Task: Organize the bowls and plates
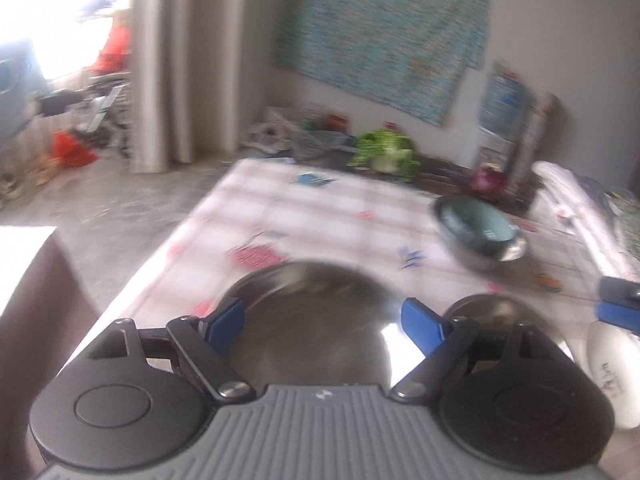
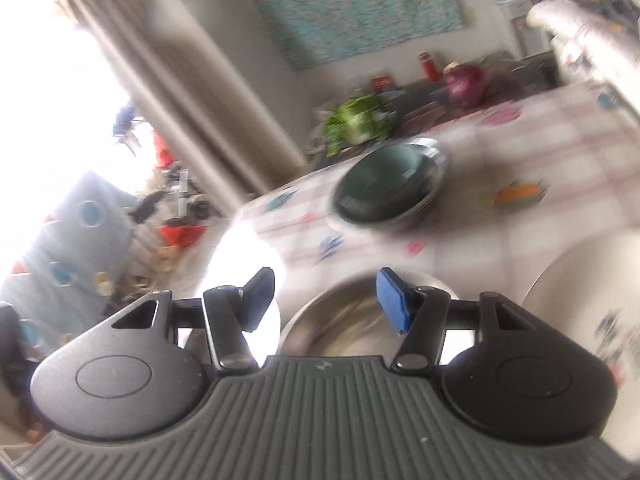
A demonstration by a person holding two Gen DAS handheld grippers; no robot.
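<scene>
My left gripper (image 1: 322, 320) is open above a large steel bowl (image 1: 312, 320) at the near edge of the table. A smaller steel bowl (image 1: 488, 312) sits to its right, and a white dish (image 1: 610, 372) beyond that. A teal bowl nested in a steel bowl (image 1: 478, 230) stands farther back on the right. My right gripper (image 2: 326, 296) is open over a steel bowl (image 2: 344, 320); the teal bowl in its steel bowl (image 2: 386, 186) lies ahead. A white plate (image 2: 580, 320) is at the right. The right gripper's blue tip (image 1: 618, 306) shows in the left wrist view. Both views are blurred.
The table has a pink checked cloth (image 1: 304, 208). A green cabbage (image 1: 386, 152) and a purple cabbage (image 1: 492, 180) sit at its far edge, with a water bottle (image 1: 502, 100) behind. A curtain (image 1: 176, 60) and floor clutter are to the left.
</scene>
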